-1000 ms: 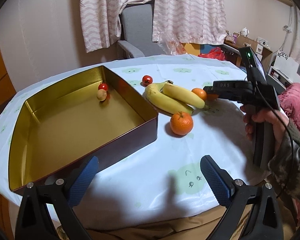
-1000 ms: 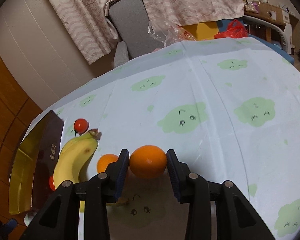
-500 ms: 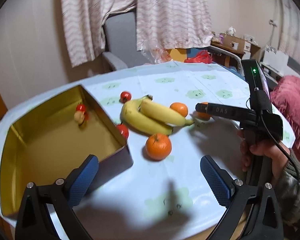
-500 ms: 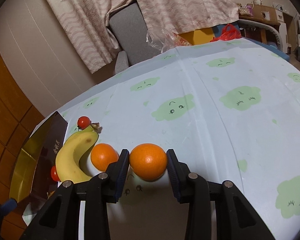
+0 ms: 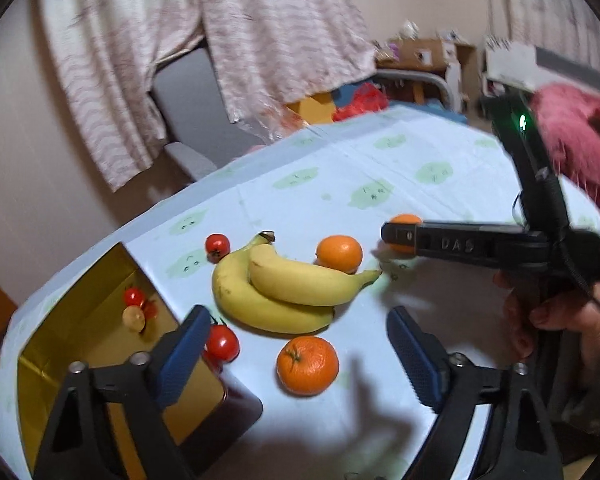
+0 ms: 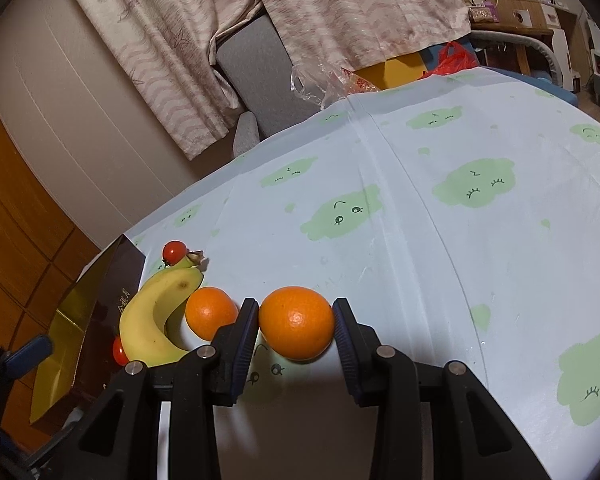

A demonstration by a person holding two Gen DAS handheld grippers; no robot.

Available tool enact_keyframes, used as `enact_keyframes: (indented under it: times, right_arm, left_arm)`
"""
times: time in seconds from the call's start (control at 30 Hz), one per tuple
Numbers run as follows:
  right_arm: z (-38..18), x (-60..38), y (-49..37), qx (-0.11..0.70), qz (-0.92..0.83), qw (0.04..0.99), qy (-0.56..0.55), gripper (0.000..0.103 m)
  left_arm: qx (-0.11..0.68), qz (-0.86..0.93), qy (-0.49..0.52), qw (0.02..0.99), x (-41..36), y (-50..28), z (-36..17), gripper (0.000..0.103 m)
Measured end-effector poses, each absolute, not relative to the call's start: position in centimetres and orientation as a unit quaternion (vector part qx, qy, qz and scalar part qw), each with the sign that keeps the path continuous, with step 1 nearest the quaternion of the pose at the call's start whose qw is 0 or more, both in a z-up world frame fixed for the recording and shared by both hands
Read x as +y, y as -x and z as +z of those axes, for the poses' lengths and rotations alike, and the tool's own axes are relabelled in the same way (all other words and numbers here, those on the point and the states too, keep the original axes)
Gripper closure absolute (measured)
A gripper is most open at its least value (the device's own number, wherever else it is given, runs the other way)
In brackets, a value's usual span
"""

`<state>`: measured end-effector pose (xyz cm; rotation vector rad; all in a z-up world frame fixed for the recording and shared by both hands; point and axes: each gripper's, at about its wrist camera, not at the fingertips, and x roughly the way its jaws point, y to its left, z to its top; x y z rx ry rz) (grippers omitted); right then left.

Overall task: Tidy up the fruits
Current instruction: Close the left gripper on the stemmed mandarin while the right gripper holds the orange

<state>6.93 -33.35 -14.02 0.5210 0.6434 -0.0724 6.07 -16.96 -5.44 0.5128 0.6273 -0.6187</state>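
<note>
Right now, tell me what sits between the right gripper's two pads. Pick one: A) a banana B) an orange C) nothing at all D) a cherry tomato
B: in the right wrist view the right gripper has its two pads pressed against the sides of an orange, while the bananas and the second orange lie off to its left on the tablecloth.
</note>
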Motion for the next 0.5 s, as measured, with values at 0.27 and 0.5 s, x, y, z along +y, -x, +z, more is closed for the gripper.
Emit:
enact_keyframes:
  times: [0.27, 0.5]
  right_arm:
    - [-14.2, -33.6, -6.8, 0.308, -0.028, 0.913, -0.266, 0.064]
    - [-14.2, -33.7, -6.7, 0.306, -0.027, 0.913, -0.268, 0.064]
  left_arm:
    - [0.336, -0.322, -0.294, 0.835, -18.3, -6.6, -8.5, 0.052]
    - [0.342, -0.331, -0.214, 0.853, -16.7, -5.6, -8.1, 0.047]
